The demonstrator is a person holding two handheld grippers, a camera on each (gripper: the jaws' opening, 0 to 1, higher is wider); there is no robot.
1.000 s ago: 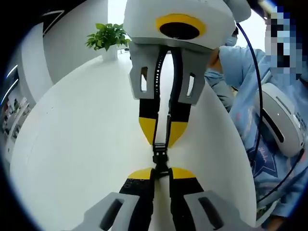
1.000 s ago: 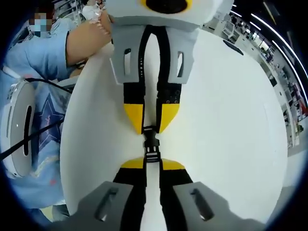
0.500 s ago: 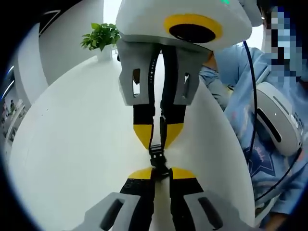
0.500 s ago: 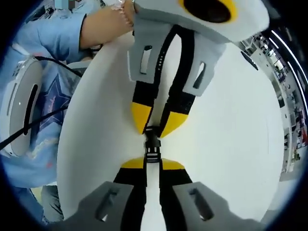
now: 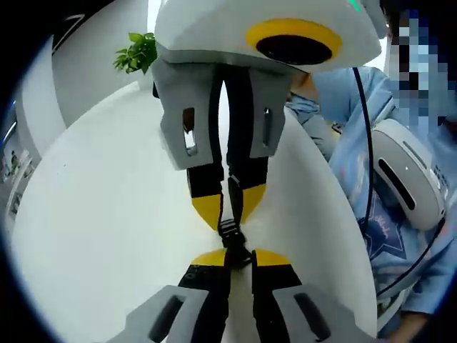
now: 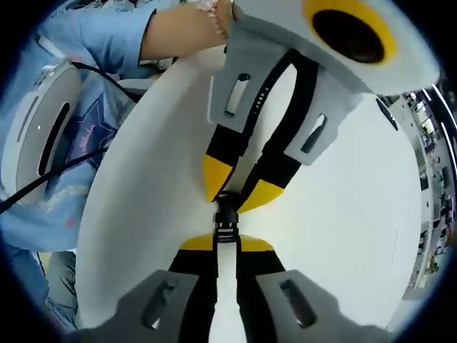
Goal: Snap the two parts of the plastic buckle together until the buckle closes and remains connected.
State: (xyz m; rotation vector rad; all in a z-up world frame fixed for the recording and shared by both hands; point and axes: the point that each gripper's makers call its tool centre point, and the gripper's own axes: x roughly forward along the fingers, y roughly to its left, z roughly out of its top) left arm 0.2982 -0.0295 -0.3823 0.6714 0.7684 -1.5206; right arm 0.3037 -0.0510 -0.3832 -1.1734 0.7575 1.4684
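Observation:
A small black plastic buckle (image 5: 230, 234) hangs between the two grippers above the white table (image 5: 107, 214). My left gripper (image 5: 239, 256) rises from the bottom of the left gripper view, shut on the buckle's near half. Opposite it, my right gripper (image 5: 230, 207) reaches down from the top, its yellow tips pinched on the far half. In the right gripper view my right gripper (image 6: 226, 243) is shut on the ribbed half (image 6: 226, 233). The left gripper (image 6: 235, 189) is tilted and holds the other half (image 6: 227, 204). The halves meet end to end; whether they are latched I cannot tell.
A potted green plant (image 5: 136, 53) stands at the table's far edge. A person in a blue top (image 5: 378, 214) with a white device (image 5: 403, 182) at the chest stands close to the table's right edge. A bare forearm (image 6: 178, 28) reaches over the table.
The two grippers have drawn closer, each now larger in the other's view. The left gripper has tilted over in the right gripper view. The buckle halves stay pressed together.

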